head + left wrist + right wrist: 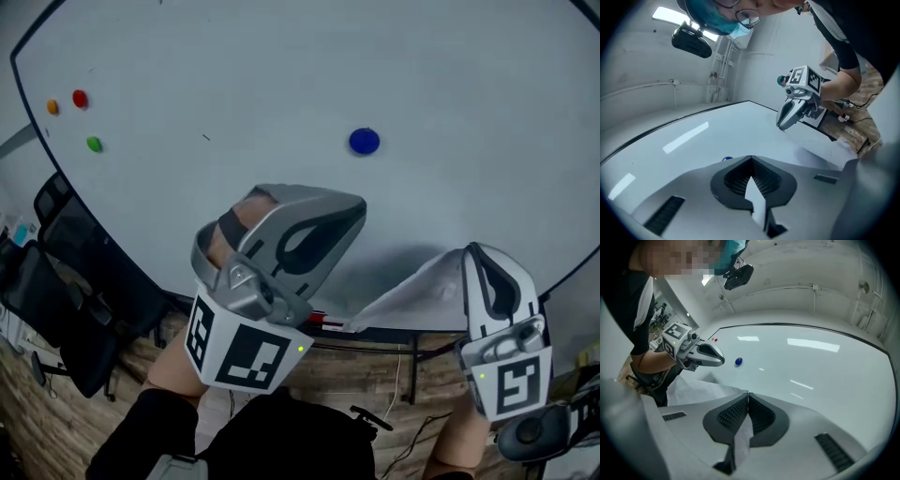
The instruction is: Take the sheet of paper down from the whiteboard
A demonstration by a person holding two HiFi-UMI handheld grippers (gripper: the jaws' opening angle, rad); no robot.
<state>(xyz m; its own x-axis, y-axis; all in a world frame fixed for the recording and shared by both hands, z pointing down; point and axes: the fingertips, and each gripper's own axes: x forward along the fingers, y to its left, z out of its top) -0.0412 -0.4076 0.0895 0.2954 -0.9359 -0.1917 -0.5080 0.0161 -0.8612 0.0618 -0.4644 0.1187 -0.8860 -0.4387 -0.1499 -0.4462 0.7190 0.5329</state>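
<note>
The white sheet of paper [412, 291] hangs loose and creased off the lower right of the whiteboard [281, 75]. My right gripper [469, 251] is shut on the sheet's upper right corner, and crumpled paper [743, 437] shows between its jaws. From there the sheet [698, 390] droops down to the left. My left gripper [356, 211] is shut close to the board, above the sheet's left part, with its tip [722, 360] apart from the paper. A blue magnet [364, 141] sticks to the board just beyond the left gripper.
Red [80, 97], orange [52, 107] and green [94, 143] magnets sit at the board's upper left. The board's ledge [375, 335] runs under the sheet, with a marker [319, 322] on it. Black office chairs [56, 281] stand at the left on the wooden floor.
</note>
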